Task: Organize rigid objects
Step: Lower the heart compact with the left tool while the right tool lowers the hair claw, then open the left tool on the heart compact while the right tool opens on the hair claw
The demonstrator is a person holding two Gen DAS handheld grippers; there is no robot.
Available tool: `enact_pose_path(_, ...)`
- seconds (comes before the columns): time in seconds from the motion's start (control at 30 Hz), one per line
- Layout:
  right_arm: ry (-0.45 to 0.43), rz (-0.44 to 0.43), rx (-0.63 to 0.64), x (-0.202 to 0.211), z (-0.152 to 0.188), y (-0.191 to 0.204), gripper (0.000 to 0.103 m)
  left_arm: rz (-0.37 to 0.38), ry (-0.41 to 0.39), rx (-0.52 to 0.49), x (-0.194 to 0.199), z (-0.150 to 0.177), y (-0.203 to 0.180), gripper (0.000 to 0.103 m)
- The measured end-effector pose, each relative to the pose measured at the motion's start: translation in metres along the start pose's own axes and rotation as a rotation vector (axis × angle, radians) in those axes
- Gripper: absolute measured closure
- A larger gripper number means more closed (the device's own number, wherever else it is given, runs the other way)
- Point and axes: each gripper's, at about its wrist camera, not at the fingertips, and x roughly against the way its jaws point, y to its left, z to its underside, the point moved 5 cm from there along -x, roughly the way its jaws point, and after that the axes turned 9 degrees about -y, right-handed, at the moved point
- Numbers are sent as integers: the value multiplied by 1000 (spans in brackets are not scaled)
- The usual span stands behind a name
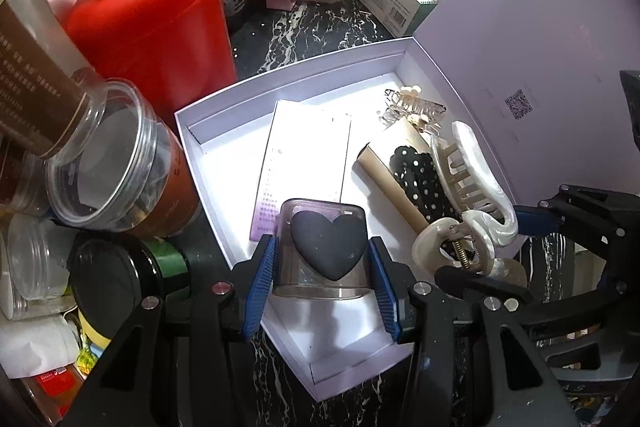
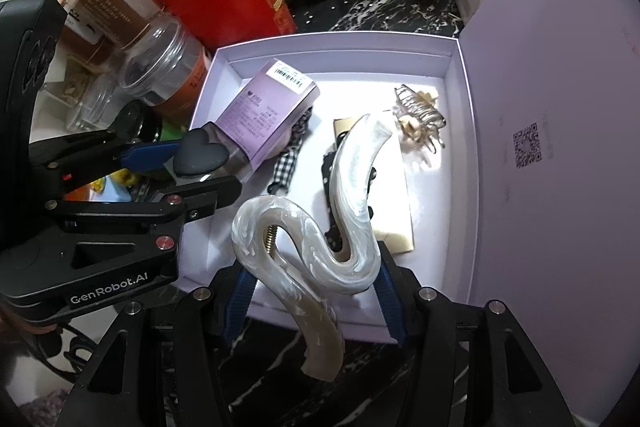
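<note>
My left gripper [image 1: 322,267] is shut on a clear box with a black heart-shaped sponge [image 1: 328,247] and holds it over the near part of the open white gift box [image 1: 224,99]. It shows in the right wrist view too [image 2: 200,157]. My right gripper [image 2: 314,291] is shut on a large pearly white hair claw [image 2: 340,219] over the gift box [image 2: 340,47]; the claw also shows in the left wrist view [image 1: 472,195]. Inside lie a small clear hair claw [image 2: 416,115], a polka-dot item on a beige card [image 1: 416,175] and a checked fabric piece [image 2: 292,151].
The gift box lid [image 2: 560,147] stands open on the right. A red canister [image 1: 152,23], clear jars [image 1: 112,163], a dark-lidded jar [image 1: 116,287] and packets crowd the left and back on a black marble counter [image 1: 320,27].
</note>
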Motion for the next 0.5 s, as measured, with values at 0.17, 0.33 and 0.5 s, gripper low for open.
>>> enact_pose_path(0.17,-10,28,8,-3,-3,-6,48,-14,-22,-10,-4,-5,-1,57)
enact_pose_path(0.33,-19,73,3,-5,-6,-12,47,-47,-16,-39,-8,-9,-4,57)
enact_pose_path(0.5,-51,86,-2,1,-10,-16,27,-74,-15,-11,-6,-7,2,50)
